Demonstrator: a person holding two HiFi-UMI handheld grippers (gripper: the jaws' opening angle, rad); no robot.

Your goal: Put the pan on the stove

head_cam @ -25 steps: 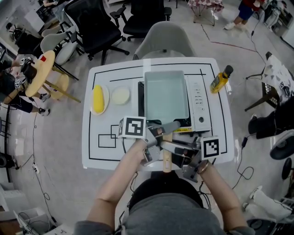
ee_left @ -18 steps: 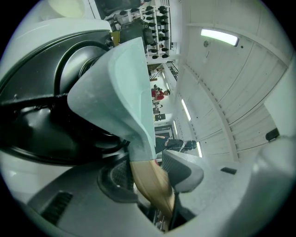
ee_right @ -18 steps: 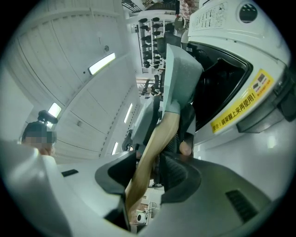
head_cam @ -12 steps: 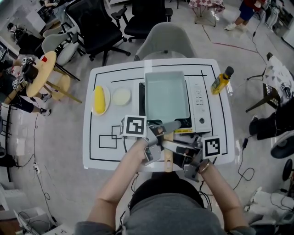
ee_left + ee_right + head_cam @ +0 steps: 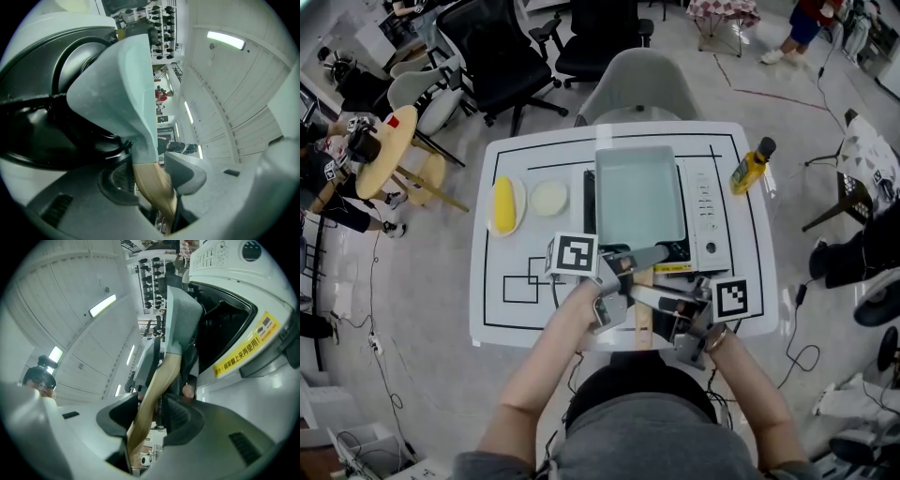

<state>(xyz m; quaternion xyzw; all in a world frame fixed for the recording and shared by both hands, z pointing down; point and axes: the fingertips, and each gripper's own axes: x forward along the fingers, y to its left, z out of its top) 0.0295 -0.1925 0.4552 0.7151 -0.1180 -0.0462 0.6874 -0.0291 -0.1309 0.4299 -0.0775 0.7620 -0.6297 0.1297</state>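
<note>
A pale teal rectangular pan (image 5: 639, 195) sits on the white portable stove (image 5: 705, 211) in the middle of the table. Its wooden handle (image 5: 642, 319) points toward me over the table's front edge. My left gripper (image 5: 628, 277) reaches in from the left and is shut on the handle close to the pan. My right gripper (image 5: 651, 302) comes from the right and is shut on the same handle. In the left gripper view the handle (image 5: 152, 185) runs between the pads up to the pan (image 5: 126, 79). The right gripper view shows the handle (image 5: 157, 394) clamped beside the stove (image 5: 243, 310).
A yellow bottle (image 5: 751, 162) stands at the table's right rear. To the left of the stove lie a plate with a yellow item (image 5: 502, 202) and a pale round dish (image 5: 548, 197). A grey chair (image 5: 642, 84) stands behind the table.
</note>
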